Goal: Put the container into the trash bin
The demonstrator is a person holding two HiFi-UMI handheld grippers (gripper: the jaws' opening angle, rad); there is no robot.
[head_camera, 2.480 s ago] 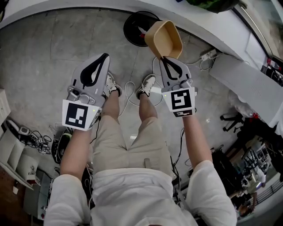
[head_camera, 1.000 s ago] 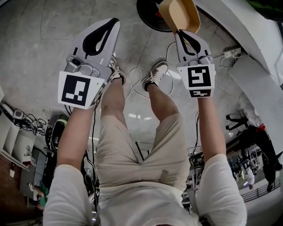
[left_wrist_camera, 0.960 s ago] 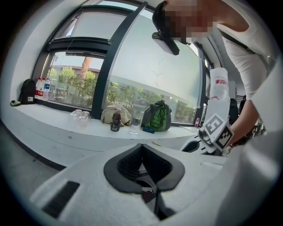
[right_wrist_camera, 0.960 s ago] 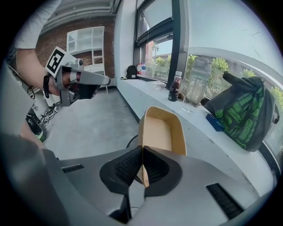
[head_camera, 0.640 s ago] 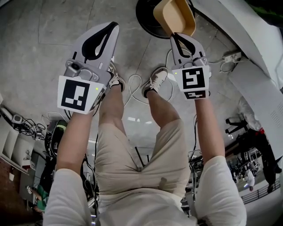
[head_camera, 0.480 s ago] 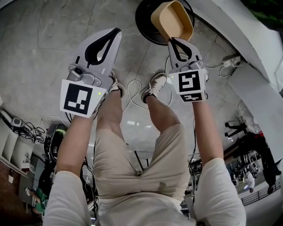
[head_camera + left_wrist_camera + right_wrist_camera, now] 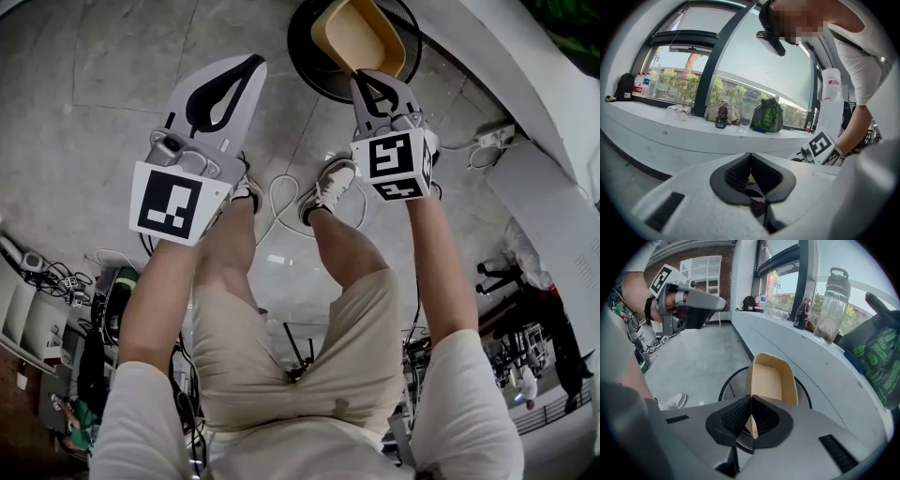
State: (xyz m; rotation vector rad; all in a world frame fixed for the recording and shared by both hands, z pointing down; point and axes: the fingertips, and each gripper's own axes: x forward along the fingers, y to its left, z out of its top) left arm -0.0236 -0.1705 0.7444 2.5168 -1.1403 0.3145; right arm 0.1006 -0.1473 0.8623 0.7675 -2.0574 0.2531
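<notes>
Right gripper (image 7: pixel 362 75) jaws are gripping the tan cardboard container (image 7: pixel 349 33) over the black mesh trash bin (image 7: pixel 302 52). Left gripper (image 7: pixel 251 64) jaws are sitting closed and empty beside the bin. Only the right gripper view is showing the mesh.

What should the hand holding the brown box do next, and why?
Probably open the right gripper and let the container drop. Its jaws pinch one wall of the container, which hangs right over the open top of the bin, so it should fall straight in.
</notes>
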